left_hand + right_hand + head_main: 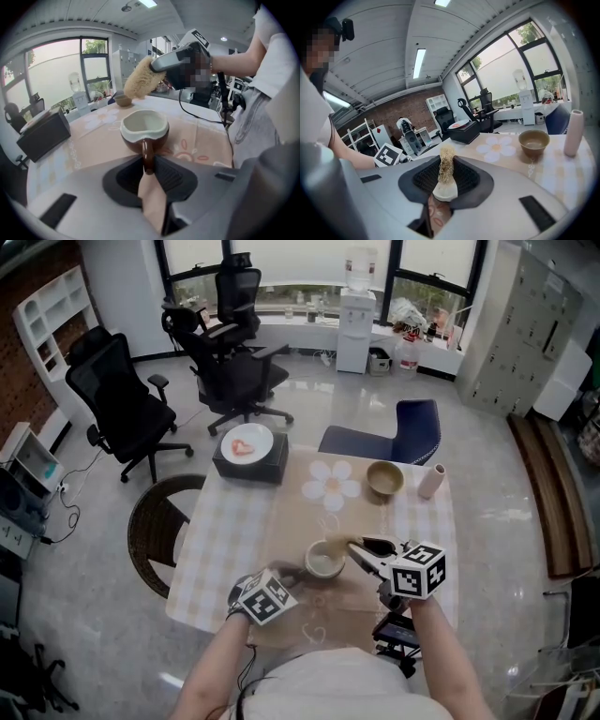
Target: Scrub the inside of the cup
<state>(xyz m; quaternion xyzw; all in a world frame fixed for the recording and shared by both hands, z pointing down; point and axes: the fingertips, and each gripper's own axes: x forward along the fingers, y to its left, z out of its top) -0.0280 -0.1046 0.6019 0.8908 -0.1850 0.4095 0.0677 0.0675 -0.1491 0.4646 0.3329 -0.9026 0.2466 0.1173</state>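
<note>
A brown cup with a white inside stands on the beige tablecloth. My left gripper is shut on the cup's handle, which sits upright between the jaws. My right gripper is shut on a scrubbing brush with tan bristles. In the left gripper view the brush head hangs in the air above and beyond the cup, outside it. In the head view the brush tip lies by the cup's right rim.
A tan bowl and a pink vase stand at the table's far right. At the far left corner sits a black box with a plate. A wicker chair and a blue chair flank the table.
</note>
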